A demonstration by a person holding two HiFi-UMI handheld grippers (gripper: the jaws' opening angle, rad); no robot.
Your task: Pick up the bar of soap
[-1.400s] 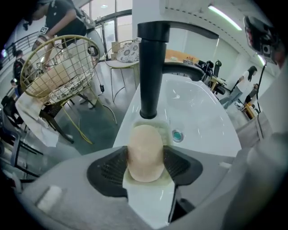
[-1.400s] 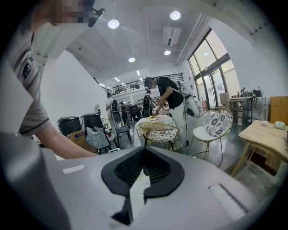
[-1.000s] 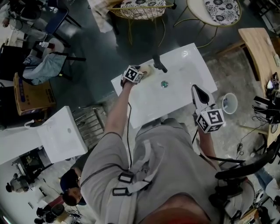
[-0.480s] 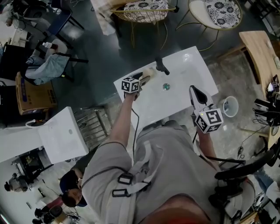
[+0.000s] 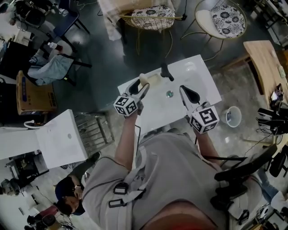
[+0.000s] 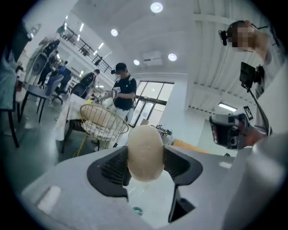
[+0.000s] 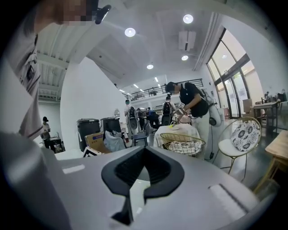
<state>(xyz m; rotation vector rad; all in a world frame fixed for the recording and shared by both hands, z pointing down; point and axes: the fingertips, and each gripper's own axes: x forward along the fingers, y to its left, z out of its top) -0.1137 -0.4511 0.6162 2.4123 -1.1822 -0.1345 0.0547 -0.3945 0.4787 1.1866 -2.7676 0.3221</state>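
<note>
A cream oval bar of soap (image 5: 143, 79) sits between the black pads of my left gripper (image 5: 140, 86), lifted off the white sink (image 5: 200, 74) near its back left corner. In the left gripper view the soap (image 6: 145, 152) fills the gap, and the left gripper (image 6: 145, 158) is shut on it from both sides. My right gripper (image 5: 183, 90) hovers over the right half of the basin with its fingers together and nothing between them. In its own view the right gripper (image 7: 143, 150) has tips that meet. A black faucet (image 5: 165, 71) stands at the sink's back edge, with the drain (image 5: 169, 94) in front of it.
Two wire chairs with patterned cushions (image 5: 153, 12) (image 5: 227, 17) stand beyond the sink. A wooden table (image 5: 265, 63) is at the right, with a white bucket (image 5: 232, 116) on the floor beside the sink. A second white sink (image 5: 58, 139) and a seated person (image 5: 67, 197) are at the left.
My left gripper has lifted the soap up off the sink's back left rim and turned level. The right gripper has moved left, over the basin.
</note>
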